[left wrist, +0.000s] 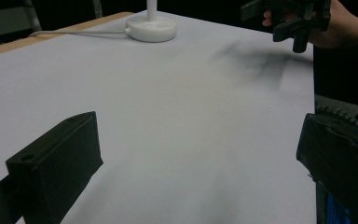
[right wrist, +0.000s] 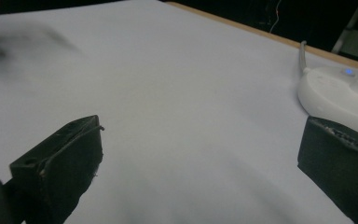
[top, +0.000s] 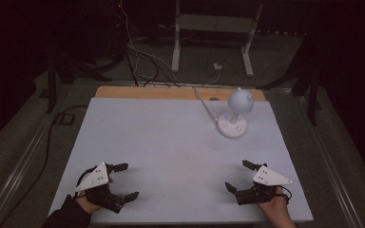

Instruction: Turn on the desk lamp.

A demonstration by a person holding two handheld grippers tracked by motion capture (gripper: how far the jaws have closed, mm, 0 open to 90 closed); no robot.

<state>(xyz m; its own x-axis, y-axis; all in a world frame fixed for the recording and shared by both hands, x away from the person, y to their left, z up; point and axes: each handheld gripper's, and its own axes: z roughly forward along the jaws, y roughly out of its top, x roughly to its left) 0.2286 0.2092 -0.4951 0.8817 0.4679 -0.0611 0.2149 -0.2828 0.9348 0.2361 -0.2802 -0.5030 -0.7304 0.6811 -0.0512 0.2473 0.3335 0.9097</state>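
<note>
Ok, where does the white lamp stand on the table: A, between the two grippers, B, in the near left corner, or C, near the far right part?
C: the white lamp stands on the table toward its far right, well beyond the right gripper.

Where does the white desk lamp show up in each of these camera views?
High view: lamp at the table's far right.
Left gripper view: its round base at top centre.
Right gripper view: the base at the right edge, blue light on it.
Shared landmark: the lamp's white cable.
</note>
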